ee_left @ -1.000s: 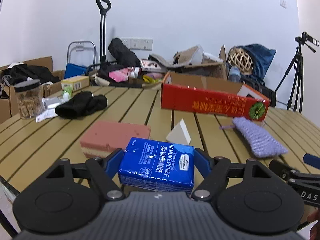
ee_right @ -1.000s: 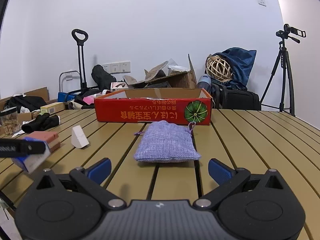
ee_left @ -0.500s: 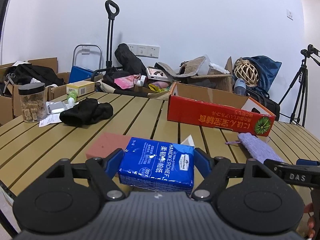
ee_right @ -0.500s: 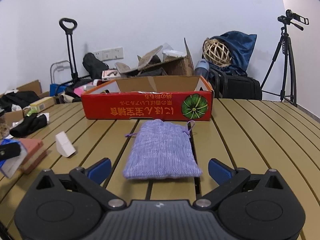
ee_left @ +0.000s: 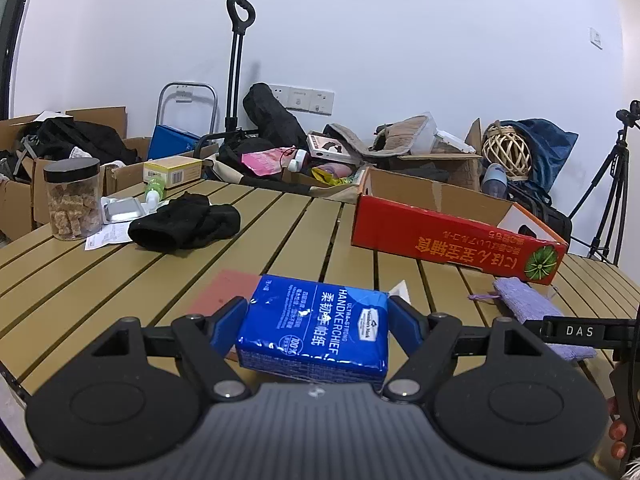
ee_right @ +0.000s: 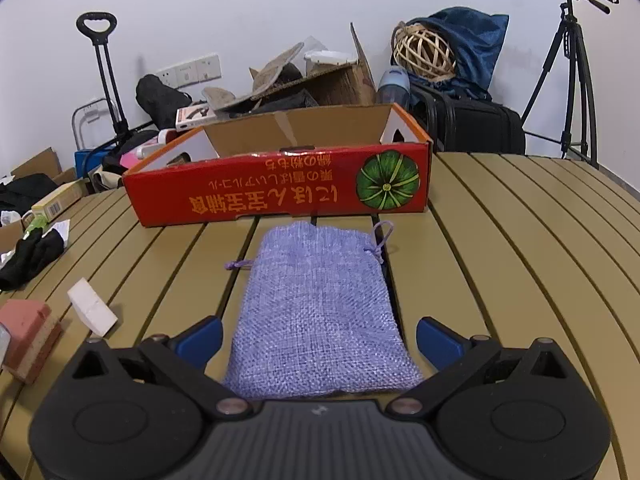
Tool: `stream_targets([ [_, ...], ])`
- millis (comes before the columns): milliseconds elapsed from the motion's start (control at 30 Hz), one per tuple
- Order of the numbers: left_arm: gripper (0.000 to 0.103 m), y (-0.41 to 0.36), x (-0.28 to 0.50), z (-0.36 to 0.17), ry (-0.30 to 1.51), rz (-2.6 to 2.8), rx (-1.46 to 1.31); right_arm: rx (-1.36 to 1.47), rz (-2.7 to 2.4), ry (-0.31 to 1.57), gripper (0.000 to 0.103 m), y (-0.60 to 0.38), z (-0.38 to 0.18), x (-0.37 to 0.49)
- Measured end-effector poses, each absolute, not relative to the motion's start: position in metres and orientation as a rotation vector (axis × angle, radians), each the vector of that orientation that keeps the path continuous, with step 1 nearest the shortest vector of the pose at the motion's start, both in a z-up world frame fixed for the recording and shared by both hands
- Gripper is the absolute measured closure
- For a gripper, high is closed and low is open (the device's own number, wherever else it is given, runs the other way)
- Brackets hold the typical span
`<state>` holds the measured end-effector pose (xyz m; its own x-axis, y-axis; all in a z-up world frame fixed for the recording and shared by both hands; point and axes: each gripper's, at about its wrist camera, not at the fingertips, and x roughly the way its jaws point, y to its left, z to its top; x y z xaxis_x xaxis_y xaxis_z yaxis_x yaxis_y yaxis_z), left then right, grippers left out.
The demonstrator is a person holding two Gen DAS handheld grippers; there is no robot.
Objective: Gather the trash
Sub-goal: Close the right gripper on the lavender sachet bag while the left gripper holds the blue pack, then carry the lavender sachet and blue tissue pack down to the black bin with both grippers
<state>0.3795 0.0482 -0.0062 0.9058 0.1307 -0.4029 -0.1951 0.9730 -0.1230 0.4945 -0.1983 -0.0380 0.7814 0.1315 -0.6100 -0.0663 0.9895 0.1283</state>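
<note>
My left gripper (ee_left: 316, 326) is shut on a blue handkerchief tissue pack (ee_left: 318, 332) and holds it above the slatted table (ee_left: 100, 280). My right gripper (ee_right: 318, 340) is open, its blue fingers on either side of a purple woven drawstring pouch (ee_right: 320, 304) that lies flat on the table. The pouch also shows in the left wrist view (ee_left: 532, 312). An open red cardboard box (ee_right: 280, 188) with a green pumpkin print stands just behind the pouch; it also shows in the left wrist view (ee_left: 456, 232).
A pink sponge block (ee_right: 28, 332) and a white wedge (ee_right: 90, 312) lie left of the pouch. A black cloth (ee_left: 184, 222), a jar of brown cubes (ee_left: 72, 198), a foil tray (ee_left: 124, 208) and a yellow box (ee_left: 172, 168) sit at the table's far left. Clutter and a tripod (ee_right: 568, 64) stand behind.
My left gripper has risen with the tissue pack. My right gripper has moved forward and tilted down, so the purple pouch now lies between its open fingers.
</note>
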Motion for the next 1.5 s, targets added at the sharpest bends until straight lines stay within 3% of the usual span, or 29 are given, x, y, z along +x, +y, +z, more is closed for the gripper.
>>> stream_targets([
  [300,0.026,0.053,0.385,-0.008,0.421,0.174,-0.168,0.111,0.11,0.702,0.024,-0.195,-0.042,0.5],
  [533,0.026,0.051,0.382,-0.007,0.413,0.166,-0.166,0.106,0.113,0.69,0.055,-0.196,-0.039,0.494],
  [633,0.026,0.05,0.38,-0.006,0.408,0.161,-0.163,0.127,0.116,0.671,0.061,-0.2,-0.038,0.489],
  [1500,0.026,0.052,0.331,0.012,0.349,0.084,-0.173,0.123,0.17,0.467,0.065,-0.204,-0.011,0.385],
])
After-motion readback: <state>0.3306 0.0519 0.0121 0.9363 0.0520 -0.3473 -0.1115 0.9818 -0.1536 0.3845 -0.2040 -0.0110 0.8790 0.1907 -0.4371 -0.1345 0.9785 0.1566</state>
